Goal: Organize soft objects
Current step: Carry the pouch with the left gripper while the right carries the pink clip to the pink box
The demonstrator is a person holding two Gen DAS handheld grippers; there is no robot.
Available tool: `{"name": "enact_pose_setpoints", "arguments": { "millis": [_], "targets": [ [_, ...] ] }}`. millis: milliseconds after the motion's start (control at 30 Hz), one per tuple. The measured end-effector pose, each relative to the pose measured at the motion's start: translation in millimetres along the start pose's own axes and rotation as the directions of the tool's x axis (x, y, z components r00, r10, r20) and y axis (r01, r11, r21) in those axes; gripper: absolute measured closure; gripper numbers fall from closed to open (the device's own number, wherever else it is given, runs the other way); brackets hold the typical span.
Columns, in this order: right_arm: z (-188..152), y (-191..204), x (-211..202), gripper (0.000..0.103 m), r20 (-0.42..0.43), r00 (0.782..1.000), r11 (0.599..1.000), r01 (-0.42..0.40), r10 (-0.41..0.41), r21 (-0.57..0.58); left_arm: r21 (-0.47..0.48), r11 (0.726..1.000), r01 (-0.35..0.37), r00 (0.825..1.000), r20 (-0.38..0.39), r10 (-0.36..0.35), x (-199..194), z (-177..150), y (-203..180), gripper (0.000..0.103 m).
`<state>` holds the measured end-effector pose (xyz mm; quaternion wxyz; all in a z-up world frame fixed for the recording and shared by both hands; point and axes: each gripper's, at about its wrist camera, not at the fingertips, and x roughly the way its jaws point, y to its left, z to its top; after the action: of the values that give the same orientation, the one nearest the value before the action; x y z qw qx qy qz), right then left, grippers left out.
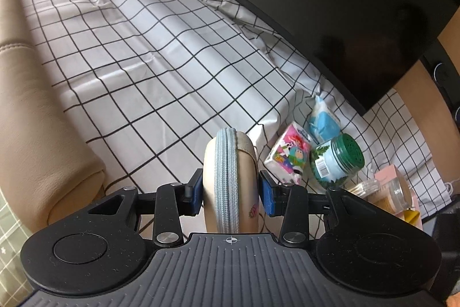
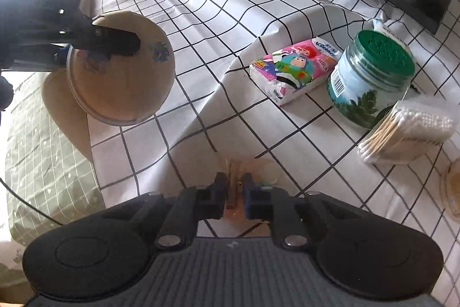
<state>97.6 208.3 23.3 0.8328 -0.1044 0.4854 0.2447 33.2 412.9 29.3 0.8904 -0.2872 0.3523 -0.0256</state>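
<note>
Your left gripper was clamped across the round zipped pouch, holding it in the air above the checked cloth. Your right gripper was nearly closed (something thin and brownish sat between the pads; I could not tell what). You did best to keep the pouch level and set it beside the tissue pack, clear of the jar.

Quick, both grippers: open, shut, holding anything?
Left gripper: closed on the round pouch, held above the table.
Right gripper: shut; whether anything is between the pads cannot be told.
</note>
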Motion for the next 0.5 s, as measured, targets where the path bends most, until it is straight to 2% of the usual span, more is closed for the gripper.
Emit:
{"name": "enact_pose_setpoints", "arguments": {
  "millis": [133, 300, 500],
  "targets": [
    [19.2, -11.2, -36.1, 0.092, 0.056, 0.998, 0.999, -0.044, 0.043, 0.025, 0.017, 1.000, 0.018, 0.999, 0.026, -0.018, -3.8, 10.0, -11.3, 0.059],
    [49.6, -35.0, -96.9, 0.092, 0.185, 0.981, 0.996, -0.071, 0.061, 0.048, 0.084, 0.996, 0.034, 0.994, 0.097, -0.042, -9.6, 43.1, -44.5, 0.059],
    [59.7, -80.7, -167.7, 0.092, 0.321, 0.946, 0.998, 0.025, -0.044, 0.063, 0.082, 0.991, 0.101, 0.985, 0.133, -0.112, -3.3, 76.7, -91.9, 0.059]
  ]
}}
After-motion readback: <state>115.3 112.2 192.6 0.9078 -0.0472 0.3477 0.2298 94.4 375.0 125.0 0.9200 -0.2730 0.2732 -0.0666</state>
